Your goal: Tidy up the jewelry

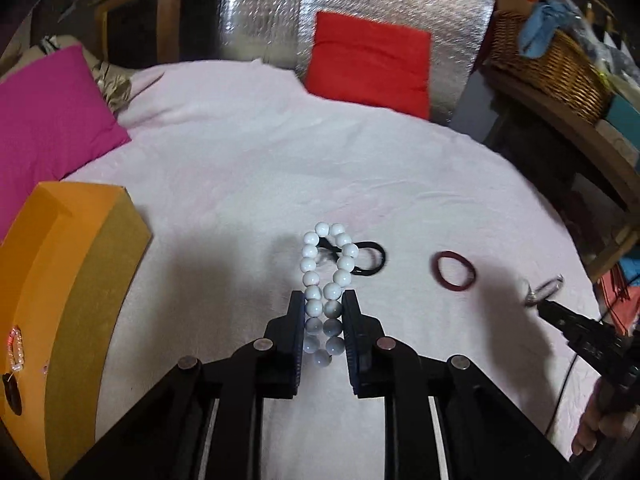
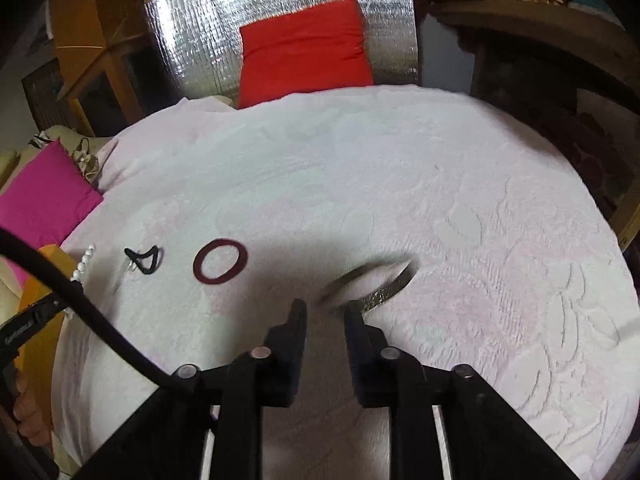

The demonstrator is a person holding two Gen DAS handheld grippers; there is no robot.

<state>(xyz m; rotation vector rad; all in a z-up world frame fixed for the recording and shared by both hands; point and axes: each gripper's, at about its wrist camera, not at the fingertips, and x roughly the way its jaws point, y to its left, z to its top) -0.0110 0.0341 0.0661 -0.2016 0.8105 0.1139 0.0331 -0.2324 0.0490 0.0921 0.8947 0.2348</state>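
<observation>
While your left claw (image 1: 322, 308) pinched the white bead bracelet (image 1: 326, 276) above the bed (image 1: 240, 160), your right claw (image 2: 325, 309) clasped the silver bangle's (image 2: 384, 280) rim, beside the maroon ring (image 2: 220, 260).

No text, label, brand or number is legible; a gripper's white lettering is too blurred.

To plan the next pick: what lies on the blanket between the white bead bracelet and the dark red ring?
A black hair tie lies between white bead bracelet and dark red ring; both wrist views show it.
</observation>
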